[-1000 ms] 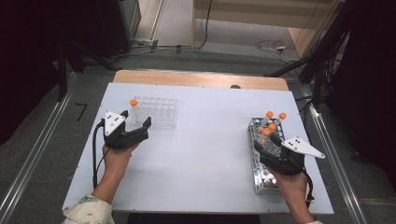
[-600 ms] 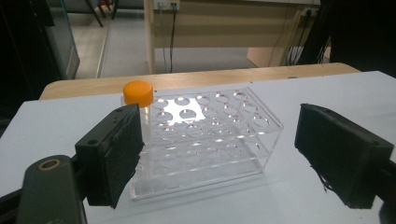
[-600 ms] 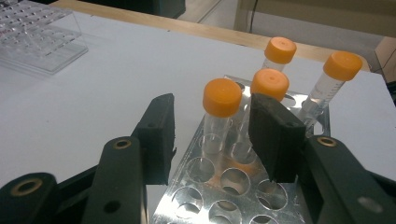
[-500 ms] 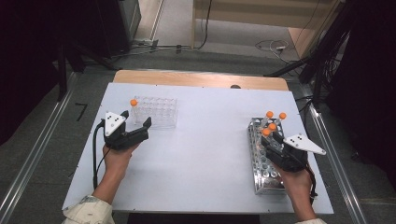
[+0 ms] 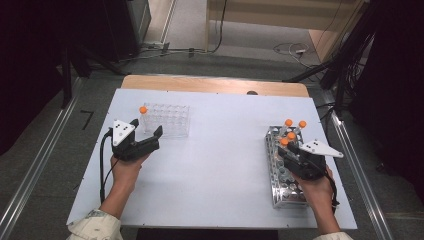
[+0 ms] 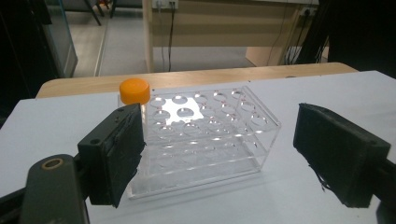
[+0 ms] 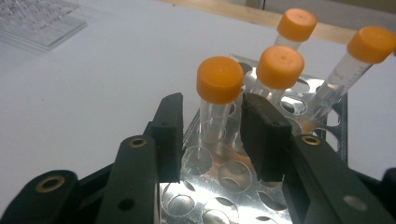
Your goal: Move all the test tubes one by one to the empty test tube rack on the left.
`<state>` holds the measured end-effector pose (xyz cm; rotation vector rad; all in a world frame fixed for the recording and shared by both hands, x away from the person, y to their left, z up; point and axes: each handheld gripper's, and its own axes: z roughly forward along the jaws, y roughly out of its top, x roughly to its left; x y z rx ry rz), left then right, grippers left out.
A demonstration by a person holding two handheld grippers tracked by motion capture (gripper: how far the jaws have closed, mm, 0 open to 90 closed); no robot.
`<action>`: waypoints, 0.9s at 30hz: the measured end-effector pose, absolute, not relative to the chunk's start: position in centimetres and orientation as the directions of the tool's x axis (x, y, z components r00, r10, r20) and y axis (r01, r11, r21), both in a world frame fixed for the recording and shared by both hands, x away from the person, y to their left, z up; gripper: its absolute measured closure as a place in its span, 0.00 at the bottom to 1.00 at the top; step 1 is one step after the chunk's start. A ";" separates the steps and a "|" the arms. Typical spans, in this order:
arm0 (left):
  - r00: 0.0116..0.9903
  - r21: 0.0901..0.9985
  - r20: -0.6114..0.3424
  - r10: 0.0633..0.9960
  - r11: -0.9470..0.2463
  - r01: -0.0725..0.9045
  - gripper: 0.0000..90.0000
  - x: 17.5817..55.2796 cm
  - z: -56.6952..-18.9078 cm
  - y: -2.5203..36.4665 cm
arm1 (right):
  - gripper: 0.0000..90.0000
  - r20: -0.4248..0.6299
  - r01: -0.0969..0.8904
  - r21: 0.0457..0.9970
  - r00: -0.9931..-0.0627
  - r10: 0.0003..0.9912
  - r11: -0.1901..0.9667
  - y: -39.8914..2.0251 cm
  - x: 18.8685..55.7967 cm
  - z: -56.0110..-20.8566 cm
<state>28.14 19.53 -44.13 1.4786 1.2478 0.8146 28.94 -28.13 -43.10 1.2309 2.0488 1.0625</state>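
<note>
Right tool (image 7: 210,123): lower centre of its own view, jaws just been closing around nearest orange-capped tube (image 7: 217,98), not visibly pressing yet.
Tube: upright in metal rack (image 5: 280,192), right side of tabletop (image 5: 220,165).
Left tool (image 5: 145,137): released, beside clear rack (image 5: 167,120), upper left.

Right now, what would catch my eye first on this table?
Probably the orange caps: four capped tubes stand in a metal rack at the table's right, and the right gripper has just been closing around the nearest tube. At the left, a clear rack holds a single orange-capped tube in its corner, with the left gripper open in front of it.
</note>
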 end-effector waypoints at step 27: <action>0.240 0.955 -0.101 0.965 0.026 0.296 0.20 28.2 -44.2 19.5 | 0.79 -0.017 0.589 0.740 -0.464 0.886 0.323 -27.3 31.6 -43.4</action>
